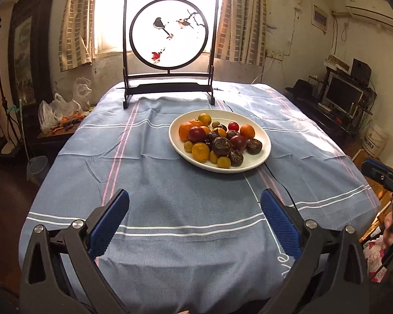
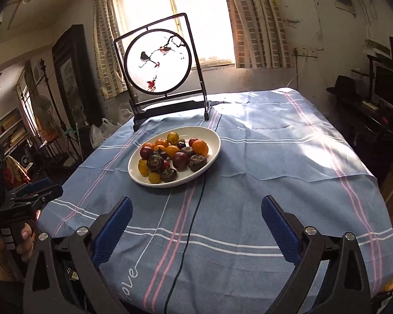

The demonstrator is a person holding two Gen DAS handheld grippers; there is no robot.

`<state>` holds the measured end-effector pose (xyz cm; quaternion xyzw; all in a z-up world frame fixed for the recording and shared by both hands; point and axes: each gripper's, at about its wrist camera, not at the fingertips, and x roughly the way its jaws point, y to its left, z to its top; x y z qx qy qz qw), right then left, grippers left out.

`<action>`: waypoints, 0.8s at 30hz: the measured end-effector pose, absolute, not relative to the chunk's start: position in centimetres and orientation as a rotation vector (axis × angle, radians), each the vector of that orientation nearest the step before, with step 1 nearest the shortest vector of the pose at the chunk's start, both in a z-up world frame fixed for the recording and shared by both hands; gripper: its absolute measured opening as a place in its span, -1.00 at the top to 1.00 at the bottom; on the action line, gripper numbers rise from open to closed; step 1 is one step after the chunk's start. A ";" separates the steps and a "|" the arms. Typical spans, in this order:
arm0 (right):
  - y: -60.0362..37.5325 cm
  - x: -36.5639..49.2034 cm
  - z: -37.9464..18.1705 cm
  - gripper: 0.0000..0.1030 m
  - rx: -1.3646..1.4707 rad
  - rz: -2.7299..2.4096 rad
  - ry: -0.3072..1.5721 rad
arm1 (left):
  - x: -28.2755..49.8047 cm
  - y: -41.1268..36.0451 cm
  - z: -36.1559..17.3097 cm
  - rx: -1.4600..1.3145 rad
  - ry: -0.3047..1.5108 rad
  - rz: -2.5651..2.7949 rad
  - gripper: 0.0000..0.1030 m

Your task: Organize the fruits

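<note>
A white oval plate [image 1: 262, 157] sits on the blue striped tablecloth, also in the right wrist view [image 2: 212, 141]. It holds several mixed fruits: oranges [image 1: 200, 151], dark red plums [image 1: 196, 134], small yellow fruits [image 1: 224, 162] and dark brown wrinkled fruits [image 1: 222, 145]. My left gripper [image 1: 195, 201] is open and empty above the near table, short of the plate. My right gripper [image 2: 196, 204] is open and empty, with the plate ahead to its left. The left gripper also shows at the left edge of the right wrist view [image 2: 34, 191].
A dark-framed round bird screen [image 1: 169, 32] stands at the table's far edge behind the plate. A black cable [image 2: 188, 235] runs across the cloth from the plate toward me. Plastic bags [image 1: 57, 110] lie on a side table left. A monitor [image 1: 343, 95] stands on the right.
</note>
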<state>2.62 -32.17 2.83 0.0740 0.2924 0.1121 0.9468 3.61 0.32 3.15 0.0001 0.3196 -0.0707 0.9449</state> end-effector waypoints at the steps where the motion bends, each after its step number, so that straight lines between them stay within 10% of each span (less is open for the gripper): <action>1: -32.7 2.0 3.1 -0.92 0.151 0.213 0.588 | 3.1 0.3 3.4 0.008 0.638 -0.130 -0.90; 24: -34.3 -0.5 3.0 -0.92 0.109 0.152 0.551 | 1.9 0.4 4.4 0.039 0.610 -0.067 -0.90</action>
